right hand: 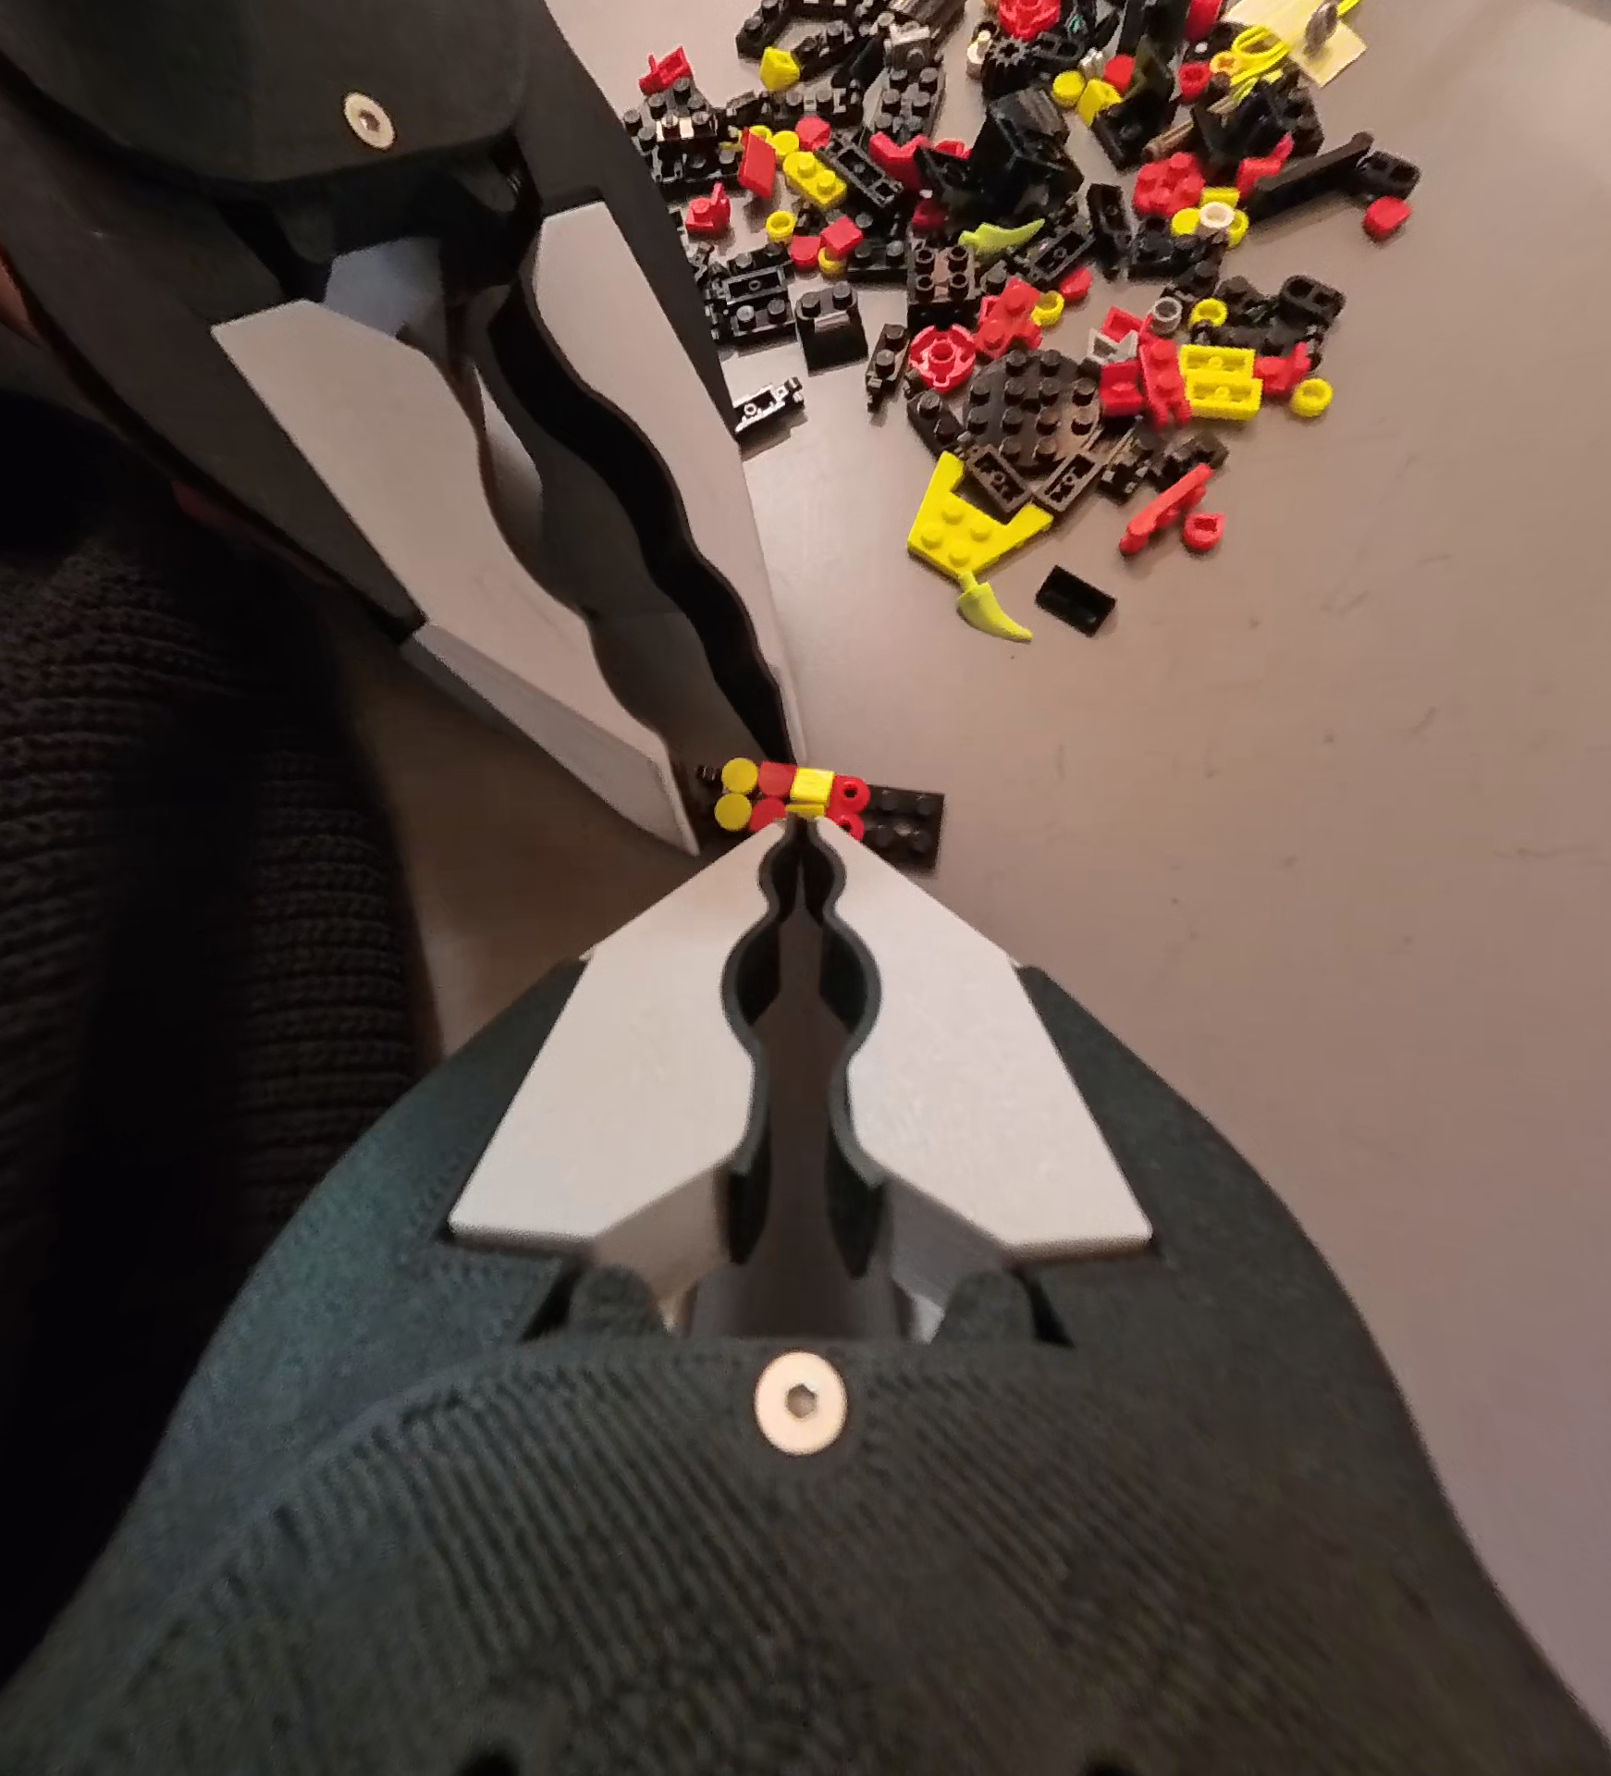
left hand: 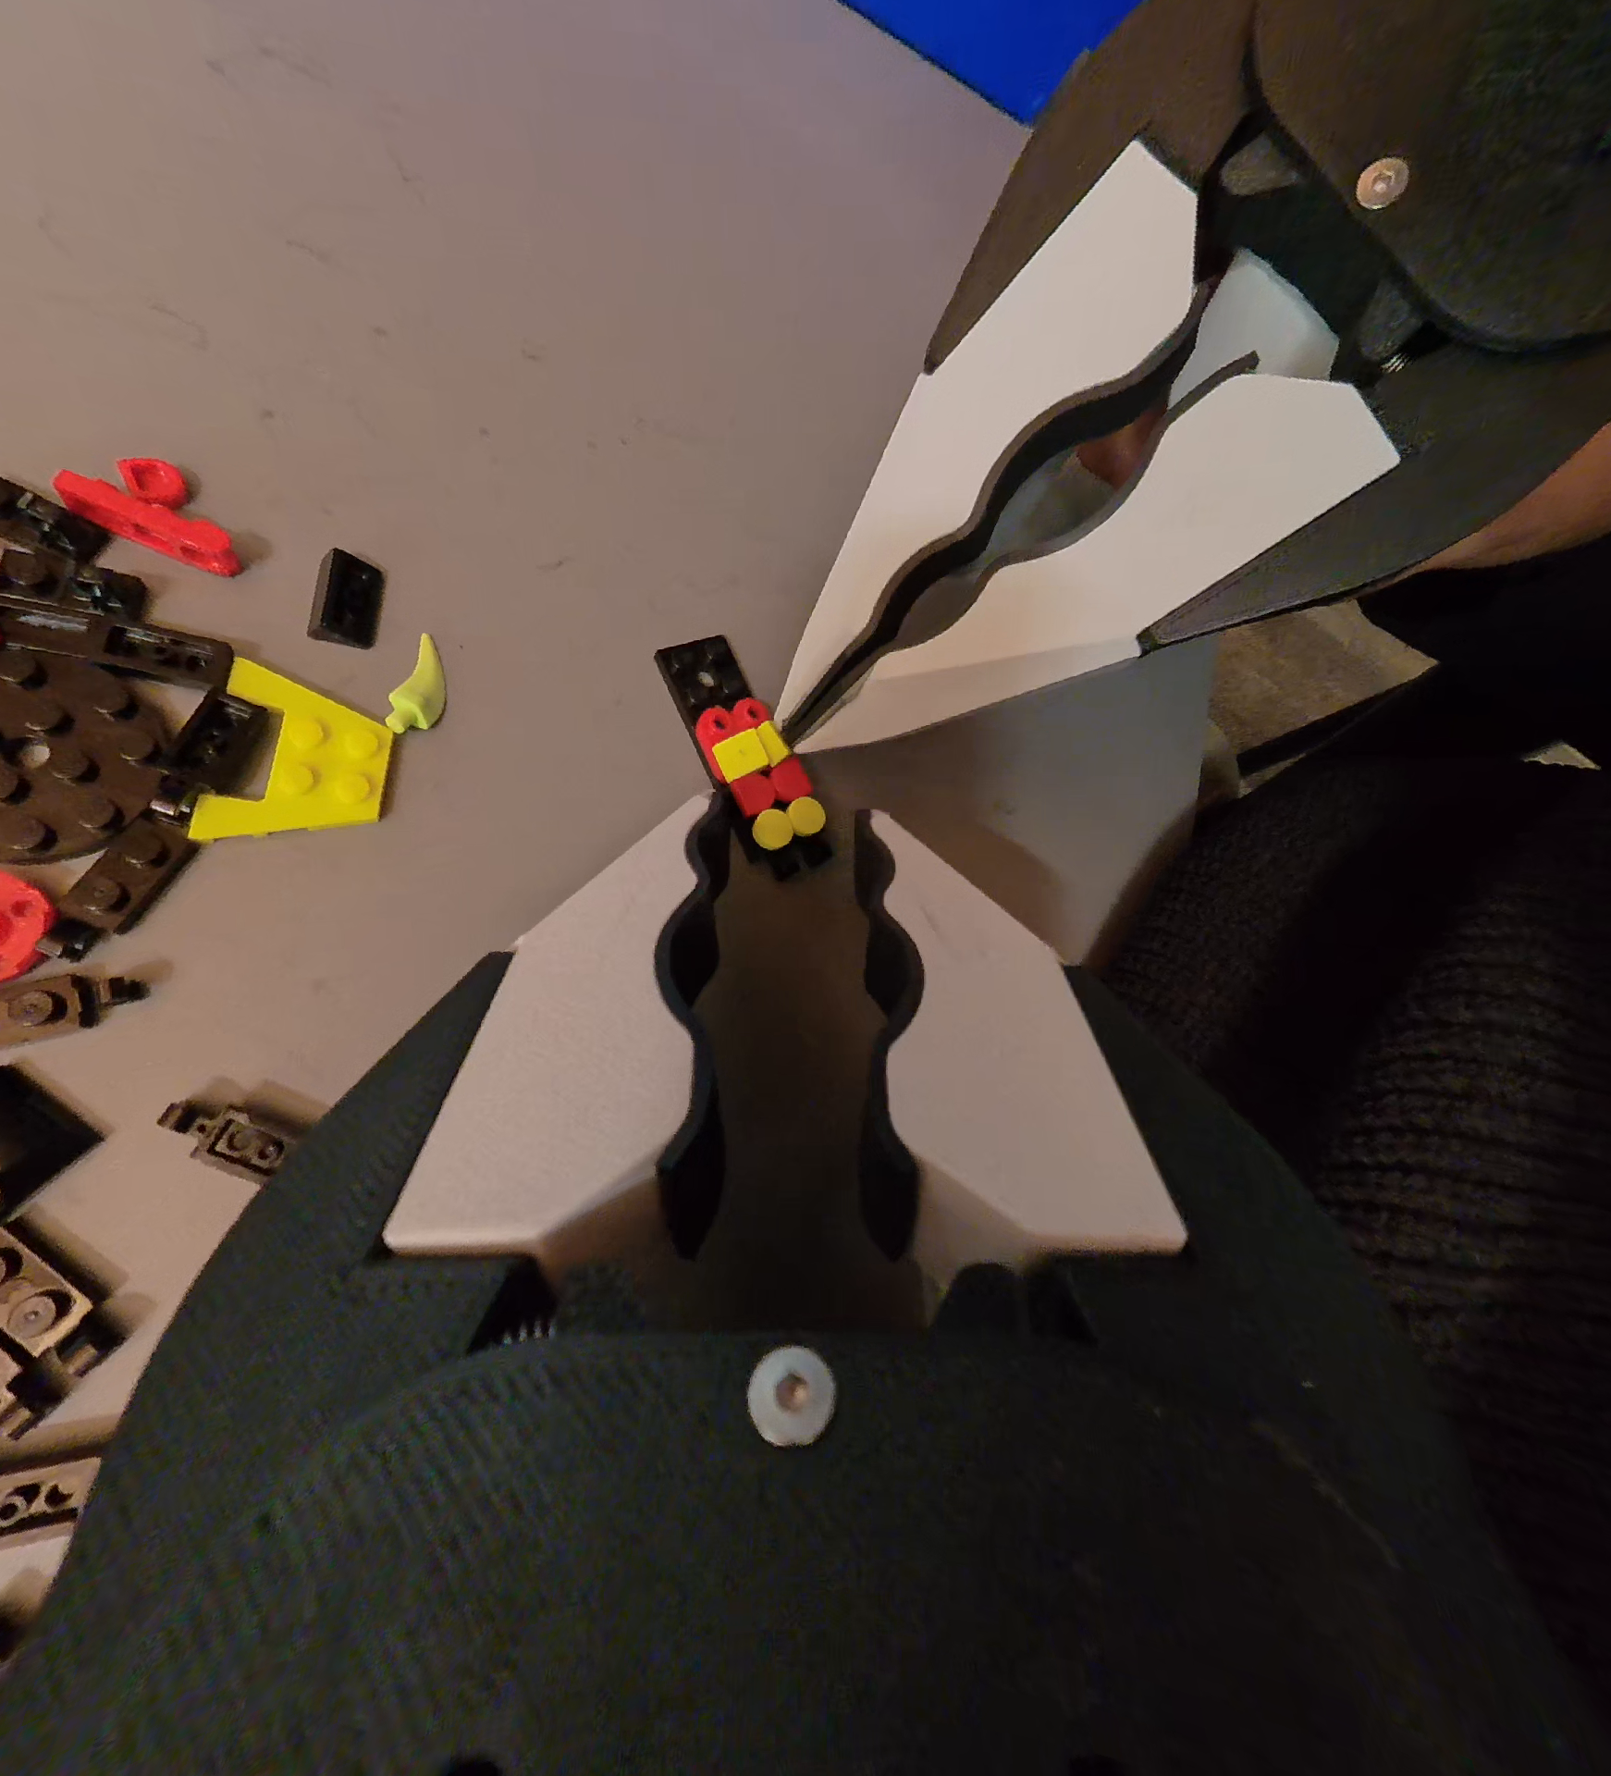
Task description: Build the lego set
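Note:
A small build lies by the table's near edge: a long black plate carrying red and yellow pieces. It also shows in the right wrist view. My left gripper is shut across the plate's near end, by the two yellow round studs; in the right wrist view it comes in from the upper left. My right gripper is shut. Its tips touch the small yellow piece on top of the build. In the left wrist view it comes in from the upper right.
A pile of loose black, red and yellow pieces lies farther out on the grey table. Closest to the build are a yellow wedge plate, a lime claw and a small black tile. Dark knit fabric lies past the table edge. Less than 4 cm separates the two grippers' tips. Left tips and right tips are each some 8 cm from the small black tile. It turns up in the right wrist view as well.

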`<state>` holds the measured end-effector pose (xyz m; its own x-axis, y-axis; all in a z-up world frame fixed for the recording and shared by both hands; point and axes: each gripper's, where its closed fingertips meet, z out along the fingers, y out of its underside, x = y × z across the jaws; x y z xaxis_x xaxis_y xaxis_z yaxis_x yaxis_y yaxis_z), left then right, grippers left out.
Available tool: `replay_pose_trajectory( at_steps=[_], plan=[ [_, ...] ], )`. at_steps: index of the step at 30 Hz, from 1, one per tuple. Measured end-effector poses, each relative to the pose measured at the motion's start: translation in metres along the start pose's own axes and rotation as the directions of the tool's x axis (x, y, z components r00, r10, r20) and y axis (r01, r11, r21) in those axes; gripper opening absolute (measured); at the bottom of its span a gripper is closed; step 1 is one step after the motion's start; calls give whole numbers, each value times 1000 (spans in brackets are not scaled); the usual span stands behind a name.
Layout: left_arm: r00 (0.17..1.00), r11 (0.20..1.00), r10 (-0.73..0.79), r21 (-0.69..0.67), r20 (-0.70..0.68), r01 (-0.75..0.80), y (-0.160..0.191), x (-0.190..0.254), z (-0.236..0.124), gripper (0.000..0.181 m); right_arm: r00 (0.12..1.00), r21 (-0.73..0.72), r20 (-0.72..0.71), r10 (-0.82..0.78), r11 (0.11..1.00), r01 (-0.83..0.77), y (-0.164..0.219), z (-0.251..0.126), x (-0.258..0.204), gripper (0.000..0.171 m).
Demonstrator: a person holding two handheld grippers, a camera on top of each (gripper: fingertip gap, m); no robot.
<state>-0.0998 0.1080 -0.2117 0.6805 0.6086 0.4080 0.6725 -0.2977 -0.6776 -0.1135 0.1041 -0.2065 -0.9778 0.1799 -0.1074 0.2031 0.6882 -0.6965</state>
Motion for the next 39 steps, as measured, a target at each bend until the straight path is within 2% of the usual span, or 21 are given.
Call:
replay_pose_trajectory(
  at_steps=[14,20,28,39],
  plan=[
    [1000,1000,10,-4,23,-10,0,-2,1,20,999,-11,3,33,999,-33,0,1,1,0],
    [999,1000,23,-6,36,-23,0,-2,1,20,1000,-42,-29,5,999,-6,0,1,1,0],
    [999,1000,29,-5,45,-28,-1,-2,1,20,998,-92,-12,62,994,-63,0,1,1,0],
    [997,999,39,1,70,-39,-2,-3,1,18,998,-185,-20,59,981,-61,1,2,2,0]
  ],
)
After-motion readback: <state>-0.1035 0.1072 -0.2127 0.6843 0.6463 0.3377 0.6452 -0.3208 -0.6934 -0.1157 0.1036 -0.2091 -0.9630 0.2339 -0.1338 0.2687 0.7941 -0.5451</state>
